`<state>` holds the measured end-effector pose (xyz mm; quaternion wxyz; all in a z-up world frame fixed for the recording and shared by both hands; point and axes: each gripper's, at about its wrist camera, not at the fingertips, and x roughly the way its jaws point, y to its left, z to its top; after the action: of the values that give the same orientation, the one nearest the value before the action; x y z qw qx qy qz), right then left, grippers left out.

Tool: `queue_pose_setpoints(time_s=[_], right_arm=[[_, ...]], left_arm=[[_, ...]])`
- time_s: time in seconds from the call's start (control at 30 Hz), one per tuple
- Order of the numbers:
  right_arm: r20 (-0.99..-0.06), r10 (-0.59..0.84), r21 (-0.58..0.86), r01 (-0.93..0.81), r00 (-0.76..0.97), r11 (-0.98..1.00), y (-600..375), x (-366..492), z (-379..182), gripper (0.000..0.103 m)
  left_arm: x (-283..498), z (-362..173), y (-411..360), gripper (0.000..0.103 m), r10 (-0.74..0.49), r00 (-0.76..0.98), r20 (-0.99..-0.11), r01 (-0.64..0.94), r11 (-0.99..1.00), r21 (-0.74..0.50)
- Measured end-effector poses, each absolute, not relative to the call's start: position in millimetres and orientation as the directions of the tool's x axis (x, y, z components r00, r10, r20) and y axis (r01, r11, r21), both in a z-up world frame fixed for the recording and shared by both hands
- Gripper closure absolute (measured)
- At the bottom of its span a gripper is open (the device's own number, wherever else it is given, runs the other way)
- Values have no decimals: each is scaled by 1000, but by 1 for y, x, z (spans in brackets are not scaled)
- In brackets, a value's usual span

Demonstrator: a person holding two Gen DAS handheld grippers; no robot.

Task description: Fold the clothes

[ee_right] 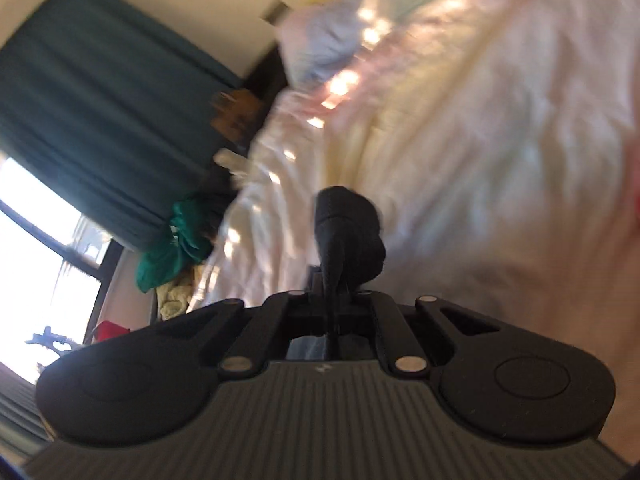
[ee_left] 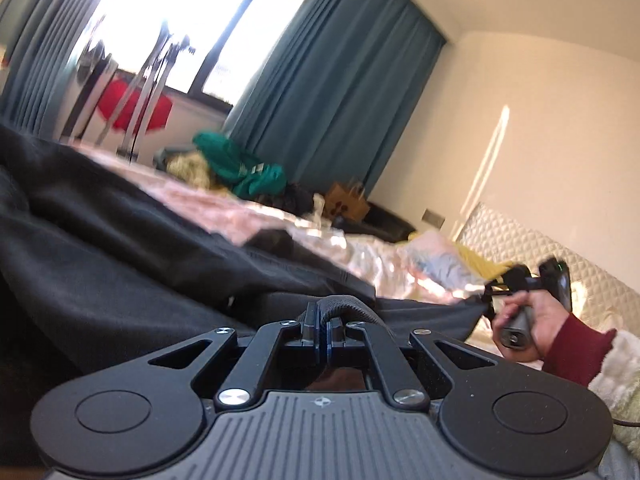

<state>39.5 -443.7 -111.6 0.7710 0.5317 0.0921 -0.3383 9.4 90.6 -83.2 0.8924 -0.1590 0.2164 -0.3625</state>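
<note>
A black garment [ee_left: 120, 248] lies spread over the bed and fills the left and middle of the left wrist view. My left gripper [ee_left: 322, 320] is shut on a bunched edge of it, and the cloth loops over the fingertips. At the right of that view a hand in a dark red sleeve holds my right gripper [ee_left: 490, 294], with a stretched corner of the black cloth pinched at its tip. In the blurred right wrist view my right gripper [ee_right: 332, 276] is shut on a fold of the black garment [ee_right: 352, 224], above the pale bedding.
The pale patterned bedspread [ee_left: 320, 228] covers the bed, with a quilted headboard [ee_left: 560, 256] at the right. A green garment [ee_left: 240, 164] and a yellowish one lie heaped at the far side. Teal curtains [ee_left: 336, 92] frame a bright window. A brown paper bag [ee_left: 346, 200] stands beyond.
</note>
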Motion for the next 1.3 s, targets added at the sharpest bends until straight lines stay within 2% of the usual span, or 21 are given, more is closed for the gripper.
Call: queue_pose_setpoints(time_s=[0.17,0.27,0.3,0.33,0.4,0.47,0.6,0.73,0.8,0.87,0.9,0.93,1.0,1.13,1.3], right_arm=[[-605,-327,731,669,726,134,-450,28,-157,97],[-612,-279,748,657,740,100,-456,24,-168,97],[-606,-275,745,654,746,132,-456,26,-166,97],[-606,-279,728,661,745,183,-454,28,-160,97],[-610,-295,682,677,735,276,-447,34,-148,97],[-604,-306,670,677,736,306,-442,35,-142,97],[-597,-326,647,680,733,345,-436,36,-135,97],[-597,-331,651,683,731,331,-439,36,-136,97],[-594,-334,659,681,732,320,-440,36,-137,97],[-589,-339,665,679,733,311,-441,37,-139,97],[-585,-343,670,676,735,306,-441,37,-139,97],[-578,-346,676,671,739,305,-441,37,-139,97],[-565,-350,683,661,747,309,-442,37,-139,97],[-545,-352,691,645,761,326,-448,38,-137,97],[-511,-363,725,617,779,304,-460,35,-139,98]], left_arm=[[17,-88,88,94,-710,594,-377,517,697,-498],[11,-85,91,83,-695,573,-434,455,711,-536],[7,-84,94,74,-696,565,-443,437,708,-555],[5,-84,97,50,-705,549,-449,419,697,-581],[0,-87,109,25,-740,515,-433,368,647,-668],[-5,-95,124,23,-751,528,-396,282,595,-752],[-2,-128,163,19,-653,644,-398,-12,512,-859],[9,-173,209,20,-497,768,-403,-300,277,-913],[13,-189,224,23,-442,813,-379,-343,164,-925],[20,-197,231,31,-406,839,-362,-349,108,-931],[24,-196,232,45,-390,842,-372,-354,122,-927],[29,-194,232,66,-378,831,-409,-374,166,-913],[37,-189,233,94,-352,805,-477,-410,249,-877],[31,-162,239,97,-320,819,-477,-382,316,-868],[9,-94,278,98,-260,857,-446,-314,423,-850]])
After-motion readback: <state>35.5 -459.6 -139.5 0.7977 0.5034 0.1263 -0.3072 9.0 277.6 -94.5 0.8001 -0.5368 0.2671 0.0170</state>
